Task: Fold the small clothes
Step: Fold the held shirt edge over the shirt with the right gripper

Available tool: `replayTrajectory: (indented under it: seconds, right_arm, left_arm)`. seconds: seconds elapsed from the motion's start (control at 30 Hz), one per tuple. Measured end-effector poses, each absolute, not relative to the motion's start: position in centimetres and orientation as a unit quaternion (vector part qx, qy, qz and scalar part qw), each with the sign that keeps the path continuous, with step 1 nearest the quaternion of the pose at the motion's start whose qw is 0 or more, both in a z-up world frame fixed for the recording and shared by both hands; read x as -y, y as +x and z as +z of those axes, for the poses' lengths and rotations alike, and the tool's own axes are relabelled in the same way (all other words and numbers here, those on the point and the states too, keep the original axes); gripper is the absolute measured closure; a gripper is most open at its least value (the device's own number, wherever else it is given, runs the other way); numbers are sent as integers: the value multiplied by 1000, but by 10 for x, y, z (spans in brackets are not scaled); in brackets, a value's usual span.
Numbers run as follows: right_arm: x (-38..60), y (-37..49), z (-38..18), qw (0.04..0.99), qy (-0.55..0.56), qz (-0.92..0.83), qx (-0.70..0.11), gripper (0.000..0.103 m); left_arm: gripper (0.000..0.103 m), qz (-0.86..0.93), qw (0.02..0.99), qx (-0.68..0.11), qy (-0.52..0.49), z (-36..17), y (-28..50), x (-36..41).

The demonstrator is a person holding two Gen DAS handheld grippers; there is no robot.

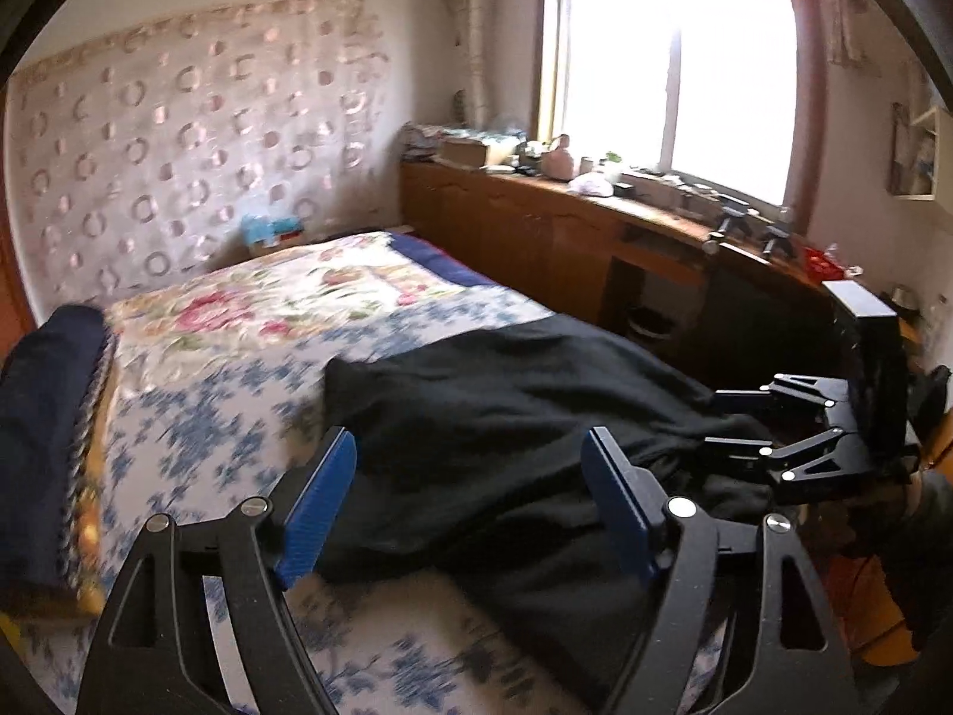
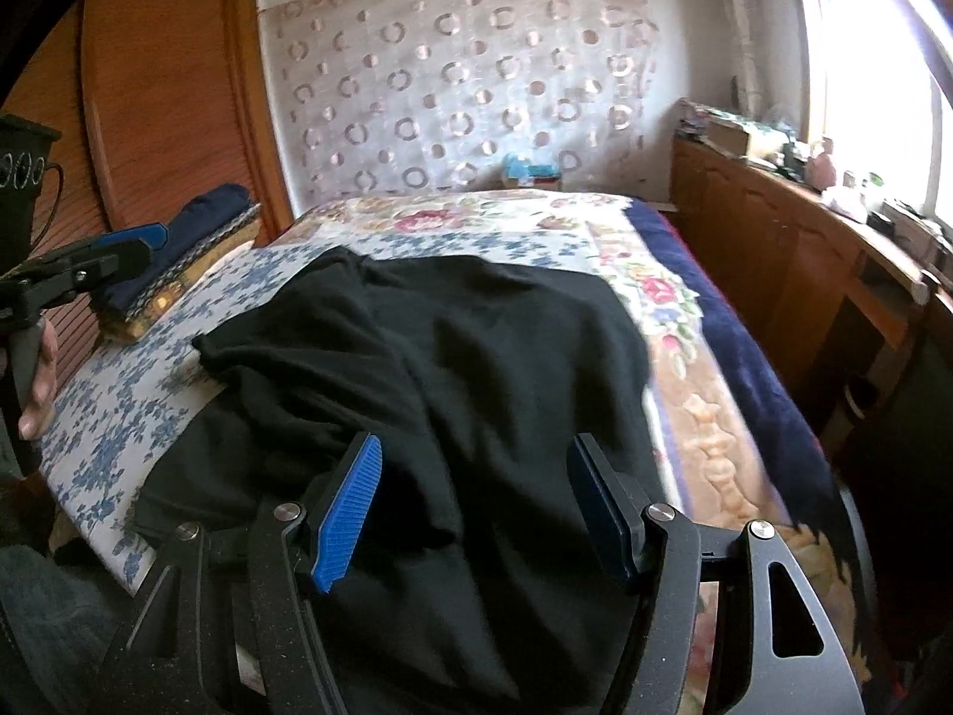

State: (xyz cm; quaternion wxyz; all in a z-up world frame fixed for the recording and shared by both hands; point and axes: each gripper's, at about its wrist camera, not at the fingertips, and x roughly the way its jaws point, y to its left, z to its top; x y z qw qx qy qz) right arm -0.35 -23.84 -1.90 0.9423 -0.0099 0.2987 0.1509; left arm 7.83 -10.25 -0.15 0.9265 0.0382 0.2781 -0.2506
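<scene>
Black knit garment (image 2: 452,357) rumpled mid-bed, fold step pending; left gripper (image 1: 470,506) and right gripper (image 2: 470,512) over near hem, jaws wide, empty. Next: pinch hem corners.

The bed (image 2: 125,369) is covered by a white sheet with blue flowers, with a rose-patterned blanket (image 2: 476,217) further back and a dark blue one (image 2: 744,328) along its window side. A rumpled black garment (image 2: 452,357) lies across the sheet. Folded dark blue clothes (image 2: 196,226) sit stacked at the opposite edge.

Two black gripper frames, left gripper (image 1: 470,500) and right gripper (image 2: 476,506), ribbed blue pads, silver screw heads.
</scene>
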Motion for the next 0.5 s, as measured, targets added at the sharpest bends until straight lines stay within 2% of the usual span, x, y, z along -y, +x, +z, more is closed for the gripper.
replayTrajectory:
  seconds: [0.37,0.5]
  right_arm:
    - [226,43,-29,913,-27,215,-347,37]
    - [228,47,-28,910,-39,212,-354,44]
  left_arm:
    - [24,-204,934,-295,12,-40,75,71]
    - [24,-201,931,-306,7,-56,72,67]
